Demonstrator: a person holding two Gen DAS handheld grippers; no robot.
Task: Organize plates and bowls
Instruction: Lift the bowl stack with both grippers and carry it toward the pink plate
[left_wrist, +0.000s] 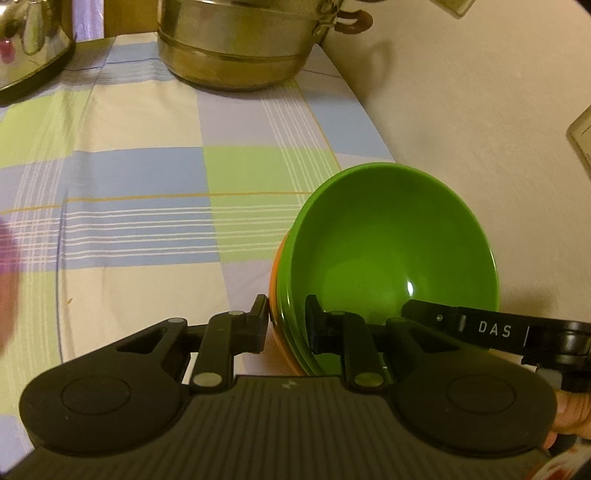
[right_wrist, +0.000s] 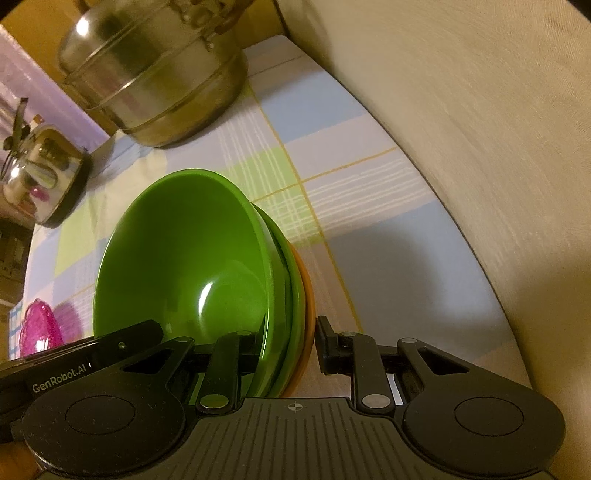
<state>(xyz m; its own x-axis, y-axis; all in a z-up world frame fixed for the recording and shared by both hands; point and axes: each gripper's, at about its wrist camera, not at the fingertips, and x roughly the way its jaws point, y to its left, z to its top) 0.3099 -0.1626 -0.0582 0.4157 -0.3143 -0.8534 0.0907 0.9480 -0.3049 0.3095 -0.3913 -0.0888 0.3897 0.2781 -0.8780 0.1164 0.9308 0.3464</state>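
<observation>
My left gripper (left_wrist: 286, 325) has its jaws pinching the rim of the stacked bowls (left_wrist: 391, 254); my right gripper (right_wrist: 286, 347) pinches the same rim from the other side. I see the stack, green over orange, tilted above the checked counter (left_wrist: 147, 177), near a steel pot (left_wrist: 240, 44).

In the left wrist view, the nested bowls (left_wrist: 391, 254) sit lower right on the bench (left_wrist: 147, 177), at its right edge. The pot (left_wrist: 240, 44) stands top centre behind them, the kettle (left_wrist: 29, 40) upper left.
</observation>
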